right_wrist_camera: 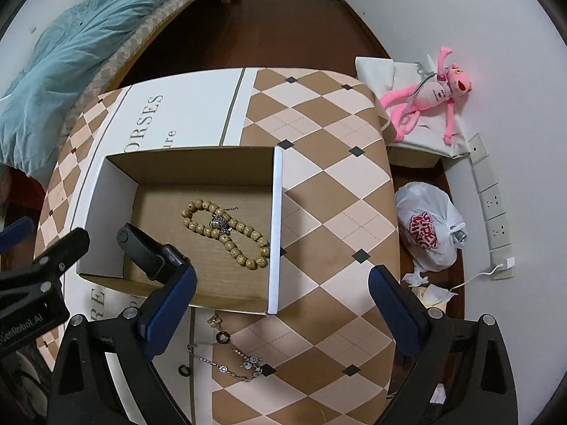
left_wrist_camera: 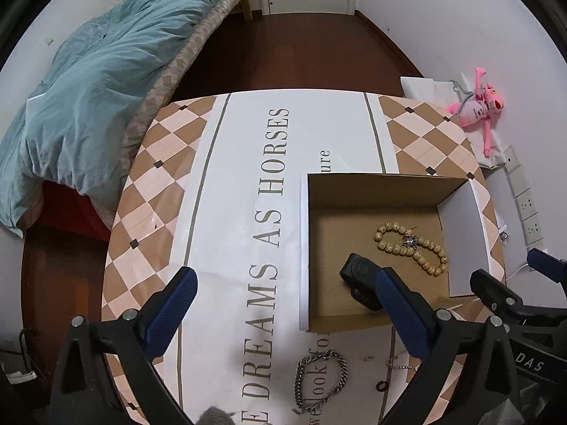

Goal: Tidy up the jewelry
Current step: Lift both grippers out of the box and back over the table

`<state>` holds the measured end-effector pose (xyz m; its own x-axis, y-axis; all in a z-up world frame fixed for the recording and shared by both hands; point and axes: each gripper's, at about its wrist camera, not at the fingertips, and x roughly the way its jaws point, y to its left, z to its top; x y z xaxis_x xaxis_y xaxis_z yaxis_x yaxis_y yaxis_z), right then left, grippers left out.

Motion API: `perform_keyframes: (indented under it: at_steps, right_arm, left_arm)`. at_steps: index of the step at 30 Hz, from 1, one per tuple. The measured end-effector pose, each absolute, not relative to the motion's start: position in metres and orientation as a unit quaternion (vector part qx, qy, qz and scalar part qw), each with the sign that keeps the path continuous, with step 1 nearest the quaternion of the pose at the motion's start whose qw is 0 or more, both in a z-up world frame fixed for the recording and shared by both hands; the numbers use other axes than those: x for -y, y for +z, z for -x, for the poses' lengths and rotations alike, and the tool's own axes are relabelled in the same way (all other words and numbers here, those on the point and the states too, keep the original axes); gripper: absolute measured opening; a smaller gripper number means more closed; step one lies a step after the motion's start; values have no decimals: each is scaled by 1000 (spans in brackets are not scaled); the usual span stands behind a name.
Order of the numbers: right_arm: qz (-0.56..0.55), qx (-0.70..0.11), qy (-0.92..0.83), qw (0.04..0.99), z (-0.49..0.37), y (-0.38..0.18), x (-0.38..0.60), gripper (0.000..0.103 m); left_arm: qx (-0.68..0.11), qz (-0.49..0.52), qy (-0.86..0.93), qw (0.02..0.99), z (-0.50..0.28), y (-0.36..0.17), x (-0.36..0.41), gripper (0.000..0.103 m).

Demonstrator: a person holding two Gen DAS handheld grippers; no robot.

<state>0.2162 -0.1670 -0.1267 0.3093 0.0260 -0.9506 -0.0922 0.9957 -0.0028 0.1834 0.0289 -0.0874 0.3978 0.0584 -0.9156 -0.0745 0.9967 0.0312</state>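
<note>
An open cardboard box (right_wrist_camera: 274, 219) stands on the patterned table (right_wrist_camera: 336, 177). Inside it lie a wooden bead bracelet (right_wrist_camera: 226, 230) with a small silver piece (right_wrist_camera: 219, 225) on top, and a black strap-like item (right_wrist_camera: 149, 251), perhaps a watch. In front of the box lie a thin silver necklace (right_wrist_camera: 230, 357) and small dark rings (right_wrist_camera: 223, 337). A heavy silver chain bracelet (left_wrist_camera: 320, 379) rests left of them. My left gripper (left_wrist_camera: 285, 294) hovers open over the printed cloth beside the box (left_wrist_camera: 304, 248). My right gripper (right_wrist_camera: 280, 290) hangs open above the box's near right corner. Neither holds anything.
A bed with a teal duvet (left_wrist_camera: 88, 88) runs along the table's far left. A pink plush toy (right_wrist_camera: 432, 95) lies on white bags by the right wall. A tied plastic bag (right_wrist_camera: 428, 226) sits on the floor below wall sockets (right_wrist_camera: 492, 205).
</note>
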Motion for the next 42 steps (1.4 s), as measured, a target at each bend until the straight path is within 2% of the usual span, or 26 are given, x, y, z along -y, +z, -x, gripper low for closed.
perform_keyframes:
  at_steps: [8,24,30,34,42]
  right_arm:
    - [18,-566,29,824,-204,-105,171,99]
    - [14,-474,21,880,-139,-15,182,99]
    - [-5,-457,32,889,-118,-1,184,99]
    - [-17,-469,33,882,-110,-16,187,99]
    - [-43,-540,36,840,-107,-112,198,99]
  left_arm:
    - [-533,9,39,845,-168,-68,-26,103]
    - [-466,30,11,884,-110,5,-15,103]
    - [-450,33,23,892,-92,16,-19,103]
    - [-449,20,60,891,-84,3,-23,103]
    - [-495,8,87,864,-71,-68,-40,103]
